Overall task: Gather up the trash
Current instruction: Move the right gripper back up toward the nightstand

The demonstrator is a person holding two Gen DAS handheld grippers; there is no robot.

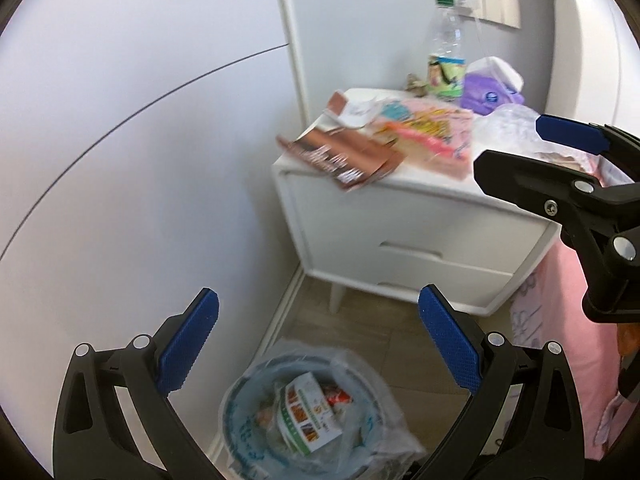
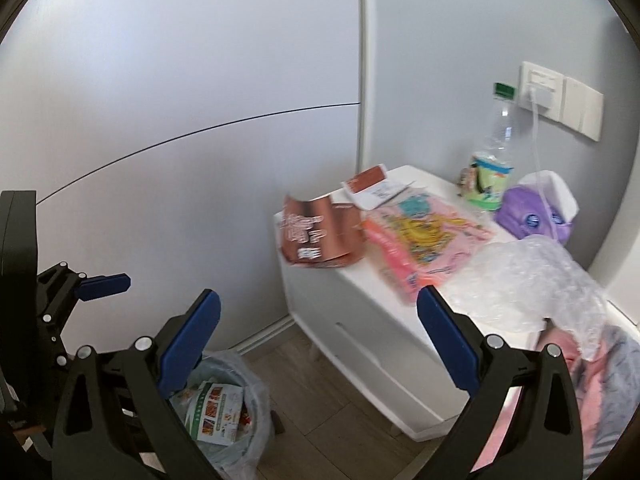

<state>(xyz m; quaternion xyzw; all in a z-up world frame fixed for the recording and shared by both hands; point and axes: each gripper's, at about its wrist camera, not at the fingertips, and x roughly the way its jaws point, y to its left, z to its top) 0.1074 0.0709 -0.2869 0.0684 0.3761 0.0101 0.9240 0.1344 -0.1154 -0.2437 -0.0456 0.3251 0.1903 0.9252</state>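
Your left gripper [image 1: 318, 344]: fingers spread, empty, above the bag-lined round bin [image 1: 304, 412] holding a green-and-white printed packet [image 1: 308, 412]. Your right gripper [image 2: 318, 346]: fingers spread, empty. White nightstand tabletop [image 2: 360, 276]: glossy copper-brown wrapper [image 2: 320, 236] overhanging its edge, pink printed bag [image 2: 424, 244], crumpled clear bubble wrap [image 2: 536, 284], clear plastic bottle with green cap [image 2: 494, 148].

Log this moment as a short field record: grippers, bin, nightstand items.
left gripper: open, empty, above the bin
right gripper: open, empty, facing the nightstand
round bin with clear liner: on the floor, holds a green-and-white printed packet
white two-drawer nightstand: cluttered
on top: brown foil wrapper, pink printed plastic bag, clear green-capped bottle, purple tissue pack, clear bubble wrap
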